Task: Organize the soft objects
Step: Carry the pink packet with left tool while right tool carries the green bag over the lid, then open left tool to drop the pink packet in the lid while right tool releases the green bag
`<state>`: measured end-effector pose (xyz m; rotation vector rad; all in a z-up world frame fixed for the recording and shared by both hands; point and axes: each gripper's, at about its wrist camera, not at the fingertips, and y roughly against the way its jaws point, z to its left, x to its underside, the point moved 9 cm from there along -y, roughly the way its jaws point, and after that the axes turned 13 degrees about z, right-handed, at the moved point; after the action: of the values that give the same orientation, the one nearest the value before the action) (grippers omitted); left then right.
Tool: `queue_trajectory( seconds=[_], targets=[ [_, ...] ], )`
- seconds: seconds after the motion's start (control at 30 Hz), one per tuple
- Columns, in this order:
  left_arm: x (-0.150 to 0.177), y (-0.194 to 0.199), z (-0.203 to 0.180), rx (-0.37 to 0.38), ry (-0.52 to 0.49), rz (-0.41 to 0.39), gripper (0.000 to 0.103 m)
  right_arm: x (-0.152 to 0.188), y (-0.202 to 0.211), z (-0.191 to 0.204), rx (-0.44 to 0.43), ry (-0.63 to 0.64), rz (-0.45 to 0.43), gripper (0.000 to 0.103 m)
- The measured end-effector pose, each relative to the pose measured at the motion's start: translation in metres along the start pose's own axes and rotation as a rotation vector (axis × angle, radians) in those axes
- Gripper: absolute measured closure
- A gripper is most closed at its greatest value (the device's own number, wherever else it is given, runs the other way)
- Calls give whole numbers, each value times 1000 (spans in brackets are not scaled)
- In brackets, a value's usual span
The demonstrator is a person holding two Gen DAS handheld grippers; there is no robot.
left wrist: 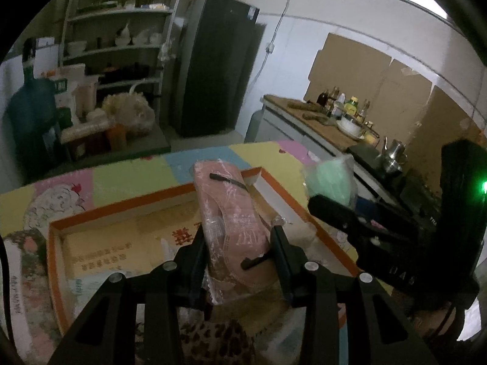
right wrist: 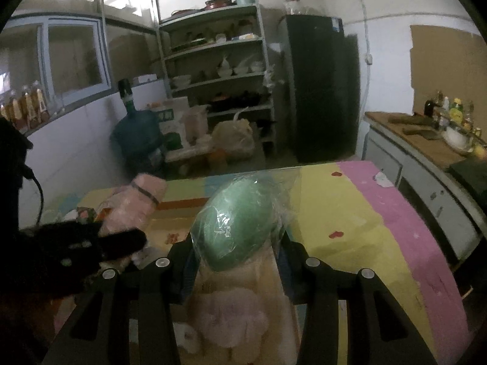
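My left claw (left wrist: pixel 237 252) grips one pink pack (left wrist: pixel 231 222) above the one orange box (left wrist: pixel 121 206) on the tabletop (left wrist: pixel 127 176). My right claw (right wrist: pixel 237 243) clamps one green pack (right wrist: pixel 237 222) beside it.

black fridge (right wrist: pixel 322 88), shelf rack (right wrist: pixel 219 60), water jug (right wrist: pixel 137 133)

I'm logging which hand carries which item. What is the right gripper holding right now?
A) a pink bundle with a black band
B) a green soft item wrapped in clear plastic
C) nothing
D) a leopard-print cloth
B: in the right wrist view, the right gripper is closed on the green soft item in its clear wrap, while the pink bundle sits in the left gripper.
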<state>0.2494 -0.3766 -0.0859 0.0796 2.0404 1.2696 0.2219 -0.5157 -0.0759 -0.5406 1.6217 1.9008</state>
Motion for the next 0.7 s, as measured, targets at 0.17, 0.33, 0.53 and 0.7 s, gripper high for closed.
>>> queue_trajectory(
  seconds=[0.17, 0.33, 0.53, 0.7],
  targets=[
    [2, -20, 6, 8, 24, 59, 62, -3, -23, -8, 5, -7, 57, 57],
    [2, -32, 10, -11, 33, 82, 62, -1, -37, -8, -18, -15, 82, 57],
    [-1, -39, 16, -7, 49, 82, 62, 3, -44, -4, -43, -1, 101, 57],
    [-1, -40, 20, 24, 65, 73, 60, 3, -50, -3, -75, 0, 113, 55]
  ],
)
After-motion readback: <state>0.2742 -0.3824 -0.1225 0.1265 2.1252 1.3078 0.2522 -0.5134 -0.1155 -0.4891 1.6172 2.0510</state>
